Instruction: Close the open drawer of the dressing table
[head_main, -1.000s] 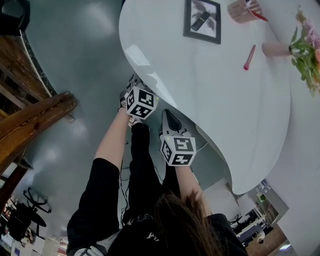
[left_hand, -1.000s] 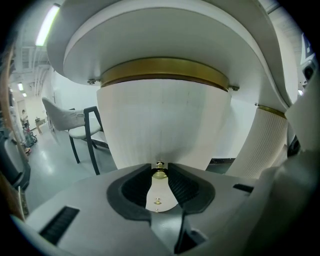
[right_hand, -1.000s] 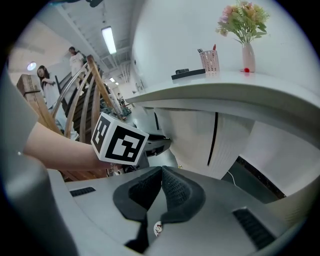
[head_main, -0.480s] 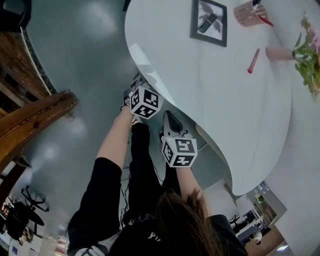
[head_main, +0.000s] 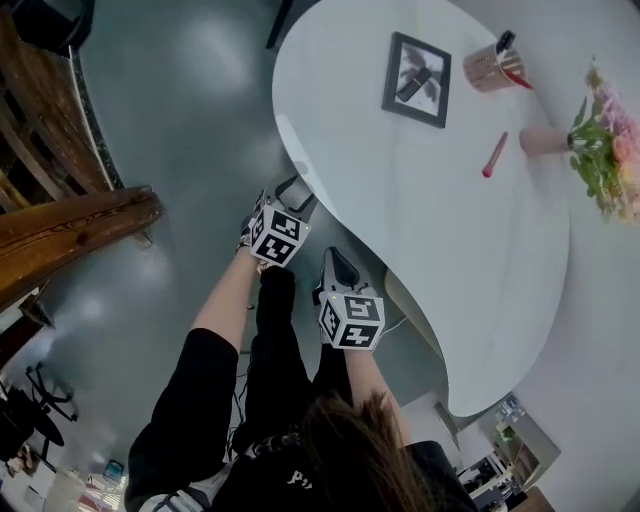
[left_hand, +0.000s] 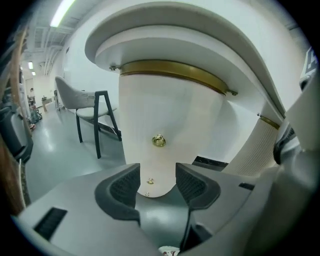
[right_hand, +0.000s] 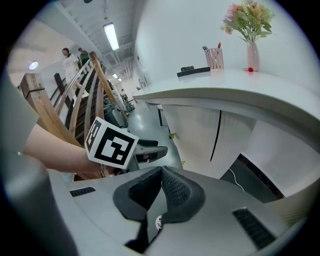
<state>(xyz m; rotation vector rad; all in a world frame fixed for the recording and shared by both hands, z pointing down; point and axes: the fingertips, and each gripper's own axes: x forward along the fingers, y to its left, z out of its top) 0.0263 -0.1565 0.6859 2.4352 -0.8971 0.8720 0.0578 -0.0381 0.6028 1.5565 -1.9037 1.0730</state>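
Observation:
The white dressing table (head_main: 430, 220) curves across the head view. In the left gripper view its curved white drawer front (left_hand: 170, 110) stands under a gold band, with a round gold knob (left_hand: 159, 141) in the middle. My left gripper (left_hand: 156, 176) points at that front from a short way off. Its jaws have just been opening and stand open with nothing between them, the knob lying beyond them. In the head view the left gripper (head_main: 293, 192) sits just off the table's edge. My right gripper (right_hand: 160, 176) hangs beside it, shut on nothing, near the edge (head_main: 335, 262).
On the tabletop stand a framed picture (head_main: 415, 66), a pink pen cup (head_main: 490, 66), a red stick (head_main: 494, 154) and a vase of flowers (head_main: 590, 140). A wooden stair rail (head_main: 70, 230) runs at the left. A grey chair (left_hand: 90, 112) stands behind the table.
The left gripper has drawn back from the table's edge, so its jaws now show in the head view. The right gripper has stayed where it was.

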